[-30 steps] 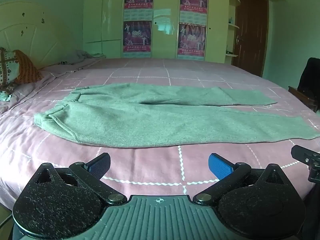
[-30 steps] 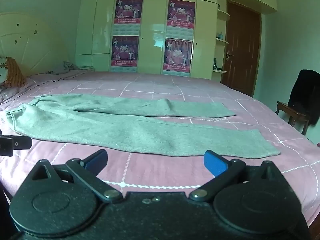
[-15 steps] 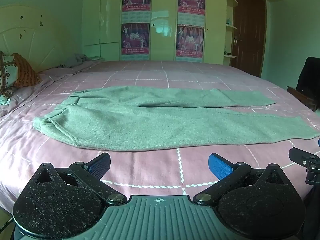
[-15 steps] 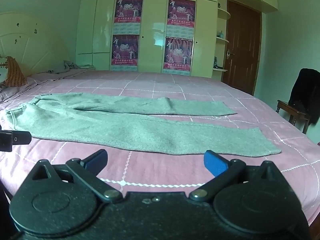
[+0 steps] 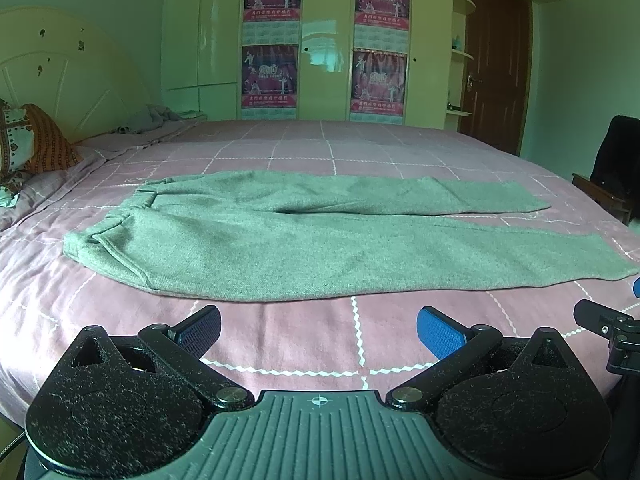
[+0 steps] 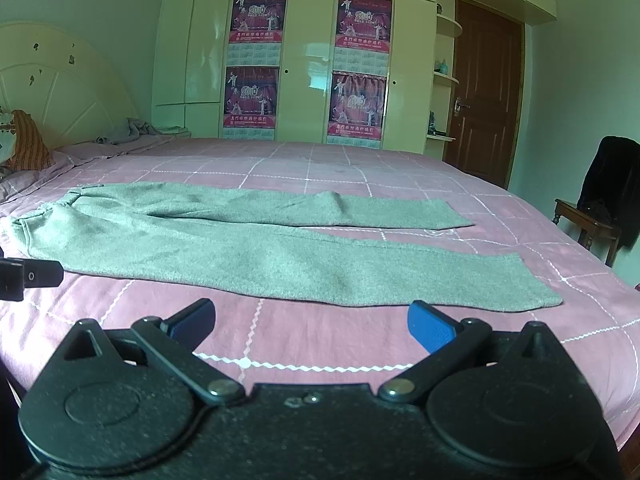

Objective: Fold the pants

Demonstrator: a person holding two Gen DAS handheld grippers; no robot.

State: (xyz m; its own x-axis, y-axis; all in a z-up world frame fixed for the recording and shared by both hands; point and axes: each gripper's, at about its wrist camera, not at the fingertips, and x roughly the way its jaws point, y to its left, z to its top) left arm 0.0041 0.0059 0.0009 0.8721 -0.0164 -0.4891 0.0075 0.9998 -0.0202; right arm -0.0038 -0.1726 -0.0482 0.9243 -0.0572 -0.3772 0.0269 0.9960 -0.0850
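Grey-green pants (image 5: pixel 304 240) lie flat on the pink checked bed (image 5: pixel 304 344), waistband at the left, two legs stretched to the right and slightly apart. They also show in the right wrist view (image 6: pixel 256 252). My left gripper (image 5: pixel 319 332) is open and empty, hovering over bare bedspread just in front of the near leg. My right gripper (image 6: pixel 311 326) is open and empty, also short of the near leg's edge. Part of the right gripper (image 5: pixel 600 322) shows at the right edge of the left wrist view.
A cream headboard (image 5: pixel 60 80) and patterned pillows (image 5: pixel 28 148) are at the left. A wardrobe with posters (image 5: pixel 324 40) stands behind the bed. A brown door (image 5: pixel 496 68) and a chair with dark clothing (image 6: pixel 600 200) are at the right.
Both grippers have dropped slightly lower and edged toward the bed; the pants have not moved. Both stay open.
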